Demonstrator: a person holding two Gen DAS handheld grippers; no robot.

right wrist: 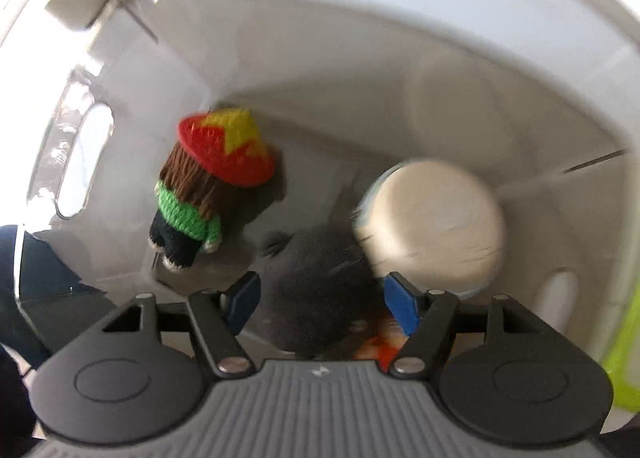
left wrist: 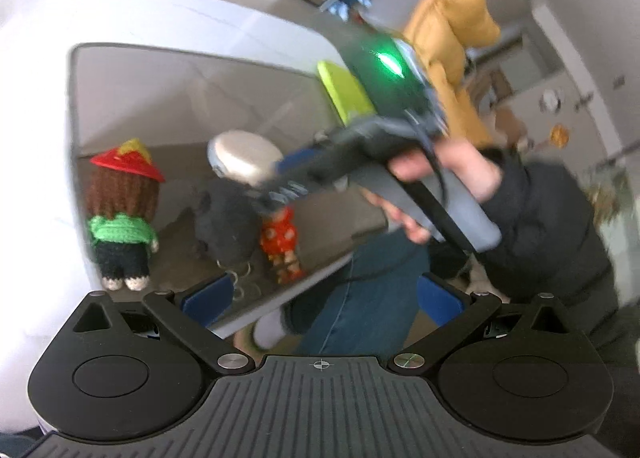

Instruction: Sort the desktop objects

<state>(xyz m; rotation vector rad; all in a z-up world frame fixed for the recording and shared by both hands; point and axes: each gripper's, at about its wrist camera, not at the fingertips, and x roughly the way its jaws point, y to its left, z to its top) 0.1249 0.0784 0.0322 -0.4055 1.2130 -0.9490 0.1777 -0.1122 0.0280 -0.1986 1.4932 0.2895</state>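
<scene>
Right gripper (right wrist: 320,304) reaching into a white plastic bin (right wrist: 360,57), blue jaws spread apart around a dark grey fuzzy plush lump (right wrist: 320,290), possibly untouched given the blur, cream round lidded tub (right wrist: 432,217) beside the right jaw, crocheted doll with red hat and green jumper (right wrist: 200,193) by the left wall, left gripper (left wrist: 324,298) released outside the bin's near edge.

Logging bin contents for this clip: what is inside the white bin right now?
Inside the white bin: a crocheted doll in a red hat, a cream-lidded jar, a dark fuzzy toy and an orange patterned item. The fuzzy toy covers most of that item; anything beneath stays hidden.
</scene>
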